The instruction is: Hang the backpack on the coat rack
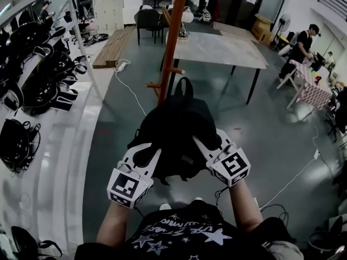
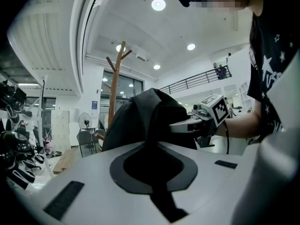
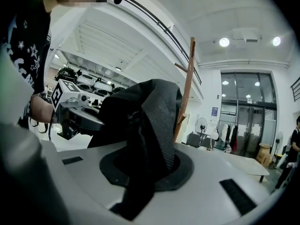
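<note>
A black backpack (image 1: pixel 176 129) hangs in the air between my two grippers, just short of the orange-brown wooden coat rack (image 1: pixel 171 47), whose pole and pegs rise right behind it. My left gripper (image 1: pixel 143 151) is shut on a black strap at the pack's left side (image 2: pixel 150 116). At the right side of the pack (image 3: pixel 145 111), my right gripper (image 1: pixel 205 144) is shut on a thicker fold of strap. The backpack's top loop (image 1: pixel 183 85) stands up in front of the pole. In the gripper views the rack (image 2: pixel 115 88) (image 3: pixel 187 88) shows beyond the pack.
A grey table (image 1: pixel 217 47) and a dark chair (image 1: pixel 149 20) stand behind the rack. White shelving with several black helmets (image 1: pixel 32 80) runs along the left. A white cable (image 1: pixel 127 85) lies on the floor. A person (image 1: pixel 301 42) stands by a table at far right.
</note>
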Available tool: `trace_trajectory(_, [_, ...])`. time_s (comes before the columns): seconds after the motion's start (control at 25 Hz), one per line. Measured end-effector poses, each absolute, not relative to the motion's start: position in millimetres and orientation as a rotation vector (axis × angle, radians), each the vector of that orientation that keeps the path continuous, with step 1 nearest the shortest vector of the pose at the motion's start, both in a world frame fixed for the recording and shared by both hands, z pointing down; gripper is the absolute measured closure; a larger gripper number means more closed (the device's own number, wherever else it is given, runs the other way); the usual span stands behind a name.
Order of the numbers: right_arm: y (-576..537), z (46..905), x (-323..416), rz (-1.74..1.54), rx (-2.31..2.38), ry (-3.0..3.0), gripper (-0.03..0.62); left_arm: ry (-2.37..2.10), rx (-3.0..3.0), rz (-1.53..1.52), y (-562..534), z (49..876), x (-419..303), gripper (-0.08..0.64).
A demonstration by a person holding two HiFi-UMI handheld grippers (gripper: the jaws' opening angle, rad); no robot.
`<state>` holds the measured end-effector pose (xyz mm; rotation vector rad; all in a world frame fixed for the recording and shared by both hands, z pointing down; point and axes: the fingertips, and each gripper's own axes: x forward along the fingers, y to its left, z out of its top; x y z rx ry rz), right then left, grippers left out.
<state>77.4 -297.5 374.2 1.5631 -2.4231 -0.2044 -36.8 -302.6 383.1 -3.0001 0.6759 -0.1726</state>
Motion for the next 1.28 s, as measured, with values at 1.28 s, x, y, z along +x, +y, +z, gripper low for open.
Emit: trace_trajectory(1.28, [-373,388,152,-0.194,1.302,-2.617,0.518,1.067,-2.955,-0.229,-350,394,41,0.531])
